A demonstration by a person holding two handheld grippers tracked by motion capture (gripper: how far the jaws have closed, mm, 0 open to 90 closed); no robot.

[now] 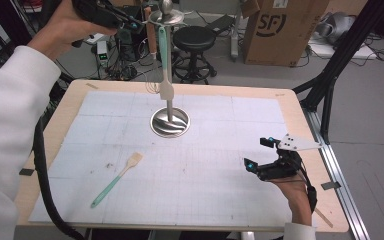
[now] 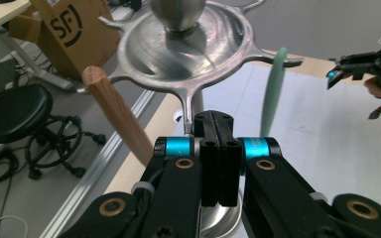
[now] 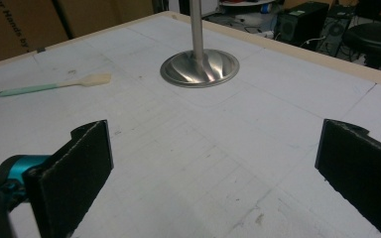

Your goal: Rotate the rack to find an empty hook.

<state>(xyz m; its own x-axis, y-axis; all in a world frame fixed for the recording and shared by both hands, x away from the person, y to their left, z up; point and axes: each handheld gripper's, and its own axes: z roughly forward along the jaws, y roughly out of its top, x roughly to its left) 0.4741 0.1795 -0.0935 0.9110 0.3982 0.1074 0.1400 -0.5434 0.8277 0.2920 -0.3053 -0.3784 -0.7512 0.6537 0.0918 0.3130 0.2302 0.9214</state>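
Left gripper [image 2: 218,144]: riding high at the far-left of the table, jaws pressed together with nothing between them, pointing at the top disc of the rack [image 2: 188,54]
Right gripper [image 3: 213,168]: resting low over the near-right of the mat [image 1: 190,165], jaws standing wide apart and bare; also showing in the high view [image 1: 267,167] and far off in the left gripper view [image 2: 372,79]
Lying spatula [image 1: 116,179]: lying flat on the near-left of the mat, well apart from both grippers, long axis running diagonally, green handle pointing toward the near edge, pale blade pointing toward the rack base [image 1: 170,122]
Hanging spatula [image 1: 165,70]: hanging upright from a rack arm, green handle at the top, pale blade pointing down just above the base; the left gripper view is cutting it to a green handle [image 2: 272,94] behind the jaws
Wooden handle [image 2: 116,114]: hanging from another rack arm just beside the closed jaws, lower end hidden behind the gripper body
Hard to make out: what tool the wooden handle is belonging to
View differences: the right gripper view is showing the base [image 3: 199,68] and lying spatula [image 3: 54,85], with the rack top cut off
Far background: a cardboard box [image 1: 280,30] and black stool [image 1: 194,40] standing on the floor beyond the table
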